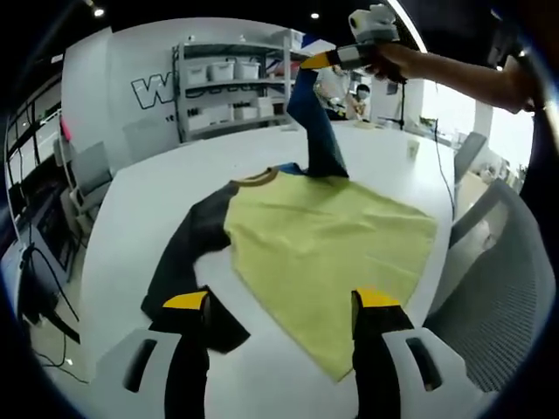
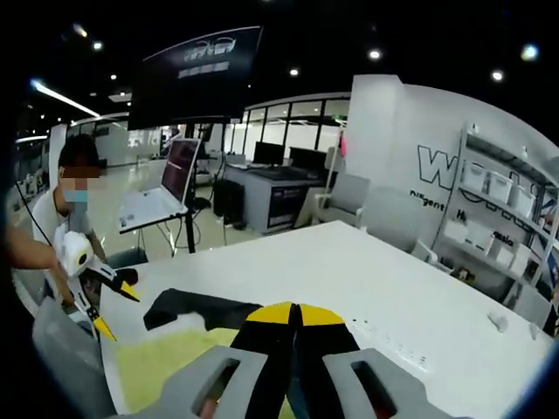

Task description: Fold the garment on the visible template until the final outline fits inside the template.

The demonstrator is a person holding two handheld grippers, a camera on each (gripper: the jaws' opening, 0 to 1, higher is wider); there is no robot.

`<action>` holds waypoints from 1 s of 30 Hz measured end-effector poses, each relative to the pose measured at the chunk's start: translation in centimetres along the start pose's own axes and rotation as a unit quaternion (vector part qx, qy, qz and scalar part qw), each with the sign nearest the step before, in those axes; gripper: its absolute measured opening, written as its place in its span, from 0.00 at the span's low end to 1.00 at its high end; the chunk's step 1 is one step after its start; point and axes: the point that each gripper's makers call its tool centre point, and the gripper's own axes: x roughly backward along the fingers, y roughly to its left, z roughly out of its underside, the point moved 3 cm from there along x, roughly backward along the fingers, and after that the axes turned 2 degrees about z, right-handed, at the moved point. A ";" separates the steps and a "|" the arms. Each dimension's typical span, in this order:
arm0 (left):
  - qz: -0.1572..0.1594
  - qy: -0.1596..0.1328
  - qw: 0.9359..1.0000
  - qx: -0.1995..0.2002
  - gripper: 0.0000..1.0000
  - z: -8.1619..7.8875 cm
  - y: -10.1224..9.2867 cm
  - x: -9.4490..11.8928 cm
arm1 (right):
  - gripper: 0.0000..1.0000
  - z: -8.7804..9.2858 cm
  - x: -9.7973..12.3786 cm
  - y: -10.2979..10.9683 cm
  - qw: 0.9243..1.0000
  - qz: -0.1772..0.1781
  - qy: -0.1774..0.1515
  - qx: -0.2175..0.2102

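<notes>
Right gripper (image 1: 325, 59) pinches the blue sleeve (image 1: 316, 122) up high at the far end of the shirt (image 1: 327, 249) on the desk (image 1: 157, 196), while the left gripper (image 1: 281, 301), wide open, waits above the near black sleeve (image 1: 188, 253).

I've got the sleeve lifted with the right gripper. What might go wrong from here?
1. The blue sleeve hangs high from the right gripper; pulling further may drag the yellow shirt body across the white table.
2. The left gripper is open above the shirt's near edge, pinning nothing, so the cloth may shift or bunch.
3. The dark sleeve lies spread toward the table edge and may slip off.
</notes>
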 end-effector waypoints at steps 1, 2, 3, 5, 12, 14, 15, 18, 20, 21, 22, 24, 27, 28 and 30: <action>-0.001 0.001 1.000 -0.001 0.65 0.1 0.1 0.0 | 0.00 -0.1 -0.2 0.0 1.000 -0.001 0.000 0.001; -0.001 0.001 1.000 -0.001 0.65 0.1 0.2 0.0 | 0.00 -0.1 -0.4 0.1 1.000 -0.002 0.001 0.001; -0.002 0.000 1.000 0.000 0.65 0.1 0.2 0.0 | 0.00 -0.1 -0.6 0.1 1.000 -0.003 0.002 0.002; -0.003 -0.001 1.000 0.000 0.65 0.0 0.3 0.1 | 0.00 -0.1 -0.9 0.1 1.000 -0.005 0.002 0.003; -0.004 -0.001 1.000 -0.003 0.64 -0.1 0.2 0.0 | 0.00 0.3 -1.9 0.5 1.000 -0.015 0.007 0.005; -0.003 -0.001 1.000 -0.004 0.64 -0.2 0.2 -0.1 | 0.00 0.5 -2.2 0.6 1.000 -0.017 0.012 0.006; -0.002 0.000 1.000 -0.004 0.64 -0.2 0.2 -0.2 | 0.00 0.7 -2.3 0.7 1.000 -0.018 0.013 0.005; -0.002 0.000 1.000 -0.005 0.64 -0.3 0.1 -0.2 | 0.00 0.9 -2.8 0.9 1.000 -0.023 0.016 0.001; -0.001 -0.001 1.000 -0.004 0.64 -0.3 0.1 -0.2 | 0.00 1.1 -3.1 1.1 0.999 -0.026 0.018 0.002; -0.001 0.000 1.000 -0.004 0.64 -0.3 0.1 -0.3 | 0.00 1.2 -3.3 1.2 0.999 -0.028 0.018 0.002; 0.000 0.001 1.000 -0.005 0.64 -0.3 0.1 -0.3 | 0.00 1.3 -3.6 1.3 0.999 -0.030 0.019 0.001; -0.001 0.003 1.000 -0.004 0.64 -0.2 0.1 -0.2 | 0.00 1.5 -4.1 1.5 0.999 -0.033 0.022 0.002; -0.001 0.006 1.000 -0.002 0.64 0.1 0.2 -0.2 | 0.00 1.6 -4.7 1.8 0.999 -0.038 0.024 -0.001; -0.002 0.006 1.000 -0.001 0.64 0.2 0.2 -0.2 | 0.00 1.7 -5.1 1.9 0.999 -0.041 0.025 -0.002; -0.003 0.007 1.000 0.001 0.63 0.3 0.2 -0.1 | 0.00 2.1 -5.7 2.2 0.998 -0.045 0.032 -0.001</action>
